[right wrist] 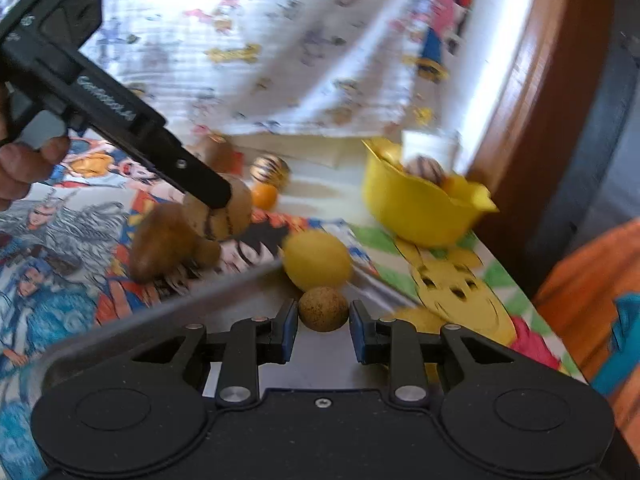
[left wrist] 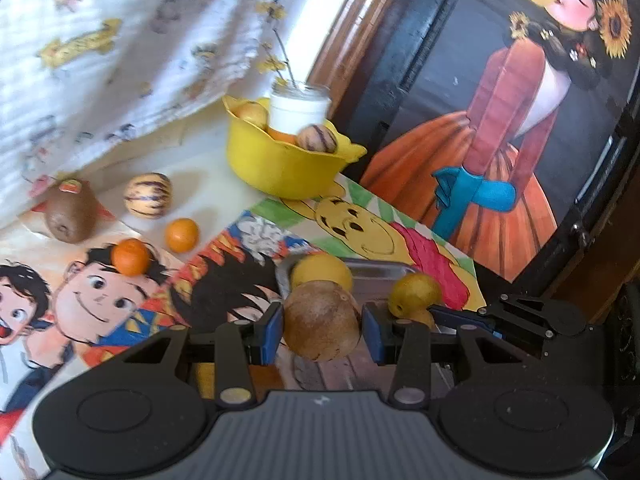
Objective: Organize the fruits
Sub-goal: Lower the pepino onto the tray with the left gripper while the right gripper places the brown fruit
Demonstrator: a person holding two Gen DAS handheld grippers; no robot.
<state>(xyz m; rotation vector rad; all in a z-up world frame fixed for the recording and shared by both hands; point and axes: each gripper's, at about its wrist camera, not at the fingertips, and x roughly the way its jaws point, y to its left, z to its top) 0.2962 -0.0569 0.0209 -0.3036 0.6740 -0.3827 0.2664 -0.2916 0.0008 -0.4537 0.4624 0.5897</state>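
Item one, nearest: our left gripper (left wrist: 322,327) is clamping a round tan-brown fruit (left wrist: 322,321) squarely between its blue pads (left wrist: 274,332), jaws closed onto its flanks. The right wrist view shows this same fruit as pale with dark stripes, carried above the printed cloth, so we are holding it aloft rather than resting it.

Item two: our right gripper (right wrist: 323,322) is standing open around a small speckled brown fruit (right wrist: 323,308), which is sitting on the metal tray (right wrist: 256,292) at the fingertips. The pads are flanking it with a gap on each side; we are judging it not gripped.

Item three, just beyond the right fingertips: a yellow lemon-like fruit (right wrist: 317,260) is lying on the tray. In the left view two yellow fruits (left wrist: 321,270) are sitting directly beyond the held fruit, with the tray beneath them.

Item four, ahead and left of the left gripper: two small oranges (left wrist: 130,256), a striped melon-pear (left wrist: 148,194) and a kiwi with a sticker (left wrist: 70,213) are lying loose on the cloth (left wrist: 100,312).

Item five, farthest, ahead of both grippers: a yellow bowl (left wrist: 280,164) is holding more fruit and a white jar (left wrist: 299,110).

Governing relation: the tray is lying immediately below and ahead of the left gripper's load, so we are judging a short forward lowering sufficient. The load is near round, so its axis matters little.
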